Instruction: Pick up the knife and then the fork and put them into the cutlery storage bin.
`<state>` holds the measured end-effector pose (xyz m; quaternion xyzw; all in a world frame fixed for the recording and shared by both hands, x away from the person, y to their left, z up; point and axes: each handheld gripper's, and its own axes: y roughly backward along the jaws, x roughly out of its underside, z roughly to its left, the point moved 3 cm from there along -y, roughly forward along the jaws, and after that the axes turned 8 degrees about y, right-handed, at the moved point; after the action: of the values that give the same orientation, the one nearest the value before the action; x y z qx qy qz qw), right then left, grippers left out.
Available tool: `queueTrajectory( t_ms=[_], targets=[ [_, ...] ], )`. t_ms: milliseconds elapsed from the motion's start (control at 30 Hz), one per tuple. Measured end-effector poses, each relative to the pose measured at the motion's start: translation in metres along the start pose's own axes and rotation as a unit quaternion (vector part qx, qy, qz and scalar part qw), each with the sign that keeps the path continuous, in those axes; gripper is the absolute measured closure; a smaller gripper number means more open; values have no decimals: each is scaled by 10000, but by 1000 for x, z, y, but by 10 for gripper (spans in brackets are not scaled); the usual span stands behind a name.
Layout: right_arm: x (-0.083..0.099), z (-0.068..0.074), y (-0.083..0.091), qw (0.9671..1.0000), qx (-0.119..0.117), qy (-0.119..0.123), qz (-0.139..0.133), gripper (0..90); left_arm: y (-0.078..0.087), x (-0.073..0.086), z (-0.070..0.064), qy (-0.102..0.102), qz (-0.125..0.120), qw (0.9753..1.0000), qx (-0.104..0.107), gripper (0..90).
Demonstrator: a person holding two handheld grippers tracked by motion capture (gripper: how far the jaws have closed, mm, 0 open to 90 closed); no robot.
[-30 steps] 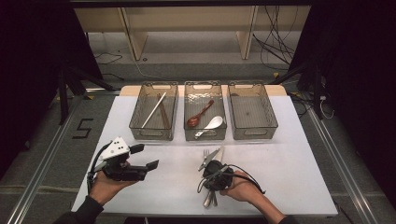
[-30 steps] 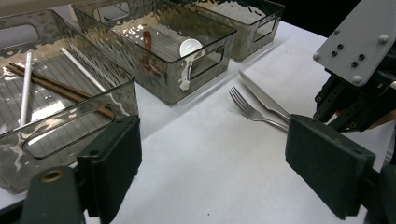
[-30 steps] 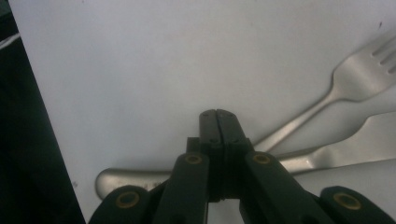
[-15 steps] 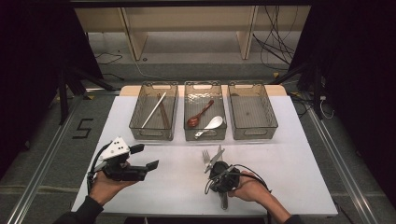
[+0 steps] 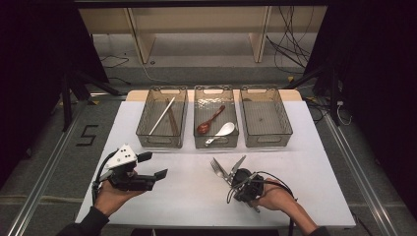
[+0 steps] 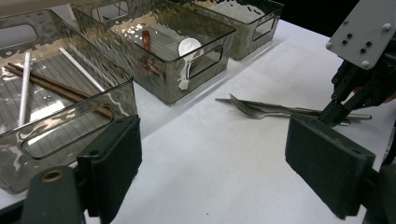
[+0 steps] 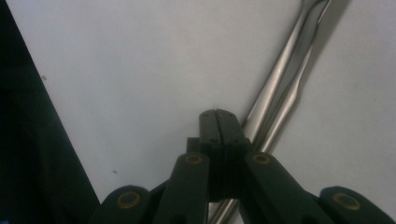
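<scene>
Two metal forks (image 5: 222, 169) lie crossed on the white table (image 5: 314, 162), in front of the middle bin. Their handles (image 7: 280, 93) run beside and under my right gripper (image 7: 217, 116), whose jaws are pressed flat together with nothing between them. In the high view my right gripper (image 5: 237, 180) sits over the handle ends. My left gripper (image 5: 153, 166) hovers at the table's front left, jaws wide apart and empty. The left gripper view looks between its open jaws (image 6: 219, 172) at the forks (image 6: 261, 109) and the right gripper (image 6: 348, 100) beyond.
Three clear bins stand in a row at the back. The left bin (image 5: 162, 140) holds brown chopsticks and a white stick. A brown spoon and a white spoon lie in the middle bin (image 5: 216, 142). The right bin (image 5: 268, 140) has nothing in it.
My right gripper has slid to the right along the forks, toward their handle ends, uncovering the tines. The left gripper has stayed put and open.
</scene>
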<state>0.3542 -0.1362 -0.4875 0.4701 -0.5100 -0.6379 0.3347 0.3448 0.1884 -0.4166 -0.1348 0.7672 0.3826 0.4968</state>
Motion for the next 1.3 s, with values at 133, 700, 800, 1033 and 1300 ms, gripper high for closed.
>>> queueTrajectory(
  t_ms=[133,700,800,1033,1300],
  targets=[
    [4,-2,1,10000,25,34,29,900,0,0,0,-7,7,10000,-5,182],
    [19,-16,7,9992,218,-245,217,900,0,0,0,-6,-8,10000,-3,182],
    [22,-18,8,9988,283,-327,232,900,0,0,0,2,-12,10000,-3,182],
    [23,-26,23,9976,311,-557,-264,900,-1,0,0,-24,19,10000,3,183],
    [23,-40,30,9921,693,-972,-378,576,-1,0,0,3,-9,10000,13,182]
  ],
)
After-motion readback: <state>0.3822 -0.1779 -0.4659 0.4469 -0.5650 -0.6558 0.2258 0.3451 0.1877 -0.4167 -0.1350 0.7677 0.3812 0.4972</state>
